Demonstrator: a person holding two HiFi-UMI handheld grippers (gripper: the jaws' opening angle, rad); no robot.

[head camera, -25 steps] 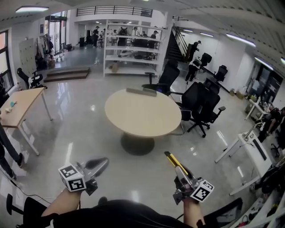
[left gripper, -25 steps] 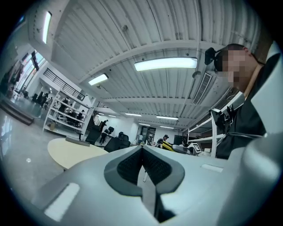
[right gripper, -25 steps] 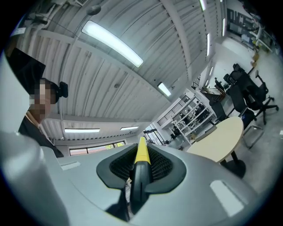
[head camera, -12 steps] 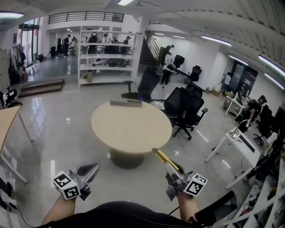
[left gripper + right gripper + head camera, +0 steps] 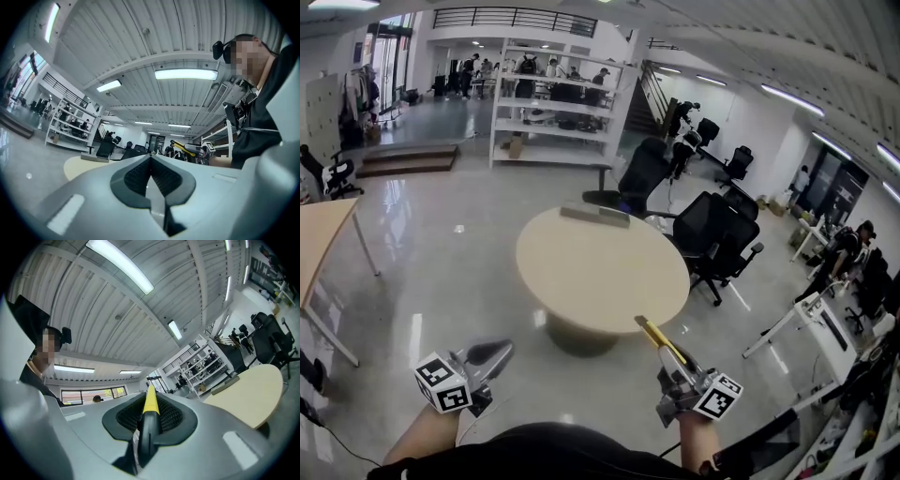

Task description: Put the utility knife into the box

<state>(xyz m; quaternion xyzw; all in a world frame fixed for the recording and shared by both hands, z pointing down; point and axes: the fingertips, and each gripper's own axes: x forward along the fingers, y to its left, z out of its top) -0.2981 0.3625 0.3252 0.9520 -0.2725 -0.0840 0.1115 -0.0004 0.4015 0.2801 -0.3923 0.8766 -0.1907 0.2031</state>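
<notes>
My right gripper is shut on a utility knife with a yellow and black body. The knife sticks out past the jaws toward the round beige table. In the right gripper view the knife sits clamped between the ribbed pads. A flat grey box lies at the table's far edge, also seen in the right gripper view as the box. My left gripper hangs at the lower left, shut with nothing in it. Both grippers are held near my body, well short of the table.
Black office chairs stand right of the table. A wooden desk is at the left, white desks at the right, and white shelving with people behind it at the back. Glossy floor lies between me and the table.
The head view swung sideways and back, so the table shifted in the picture. Both grippers stay low in front of me and the knife stays gripped.
</notes>
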